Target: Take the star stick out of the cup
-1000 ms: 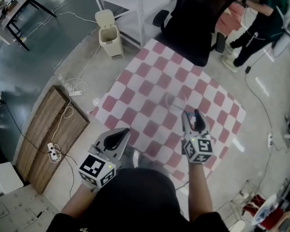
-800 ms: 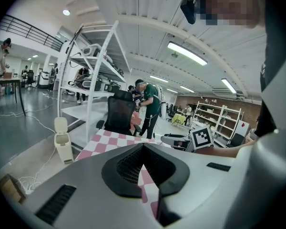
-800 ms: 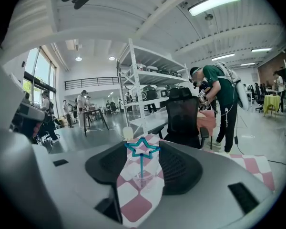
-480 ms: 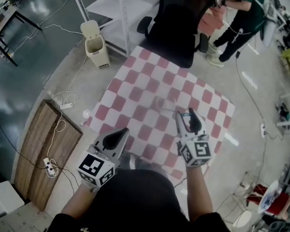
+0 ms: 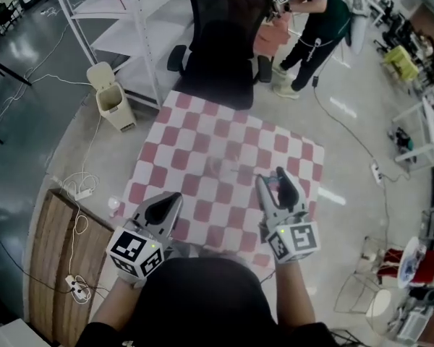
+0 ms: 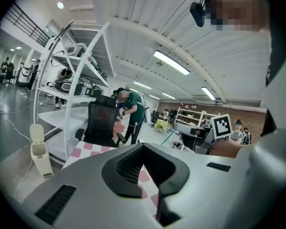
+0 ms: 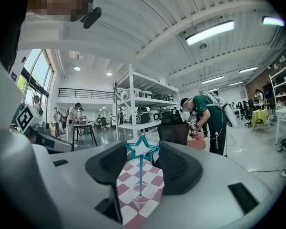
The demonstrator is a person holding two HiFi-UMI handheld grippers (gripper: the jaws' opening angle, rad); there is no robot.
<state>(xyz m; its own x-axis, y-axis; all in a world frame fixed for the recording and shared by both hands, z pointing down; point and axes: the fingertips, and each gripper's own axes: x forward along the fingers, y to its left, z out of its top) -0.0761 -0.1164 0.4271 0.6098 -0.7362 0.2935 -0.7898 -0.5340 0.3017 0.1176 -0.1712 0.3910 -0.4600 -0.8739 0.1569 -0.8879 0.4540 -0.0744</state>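
Notably, square markers (image 5: 295,241) tag the right gripper (image 5: 273,183) pinching star stick (image 7: 142,149).

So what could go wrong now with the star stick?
The right gripper pinches only the star's side points, so the star stick could twist or slip out. Its lower end hangs at the mouth of the clear cup, maybe not fully out. A sideways swing could tip the cup over on the checked cloth.

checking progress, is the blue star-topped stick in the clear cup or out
Cannot tell: the stem of the blue star-topped stick runs straight down to the clear cup, but its tip is blurred at the rim.
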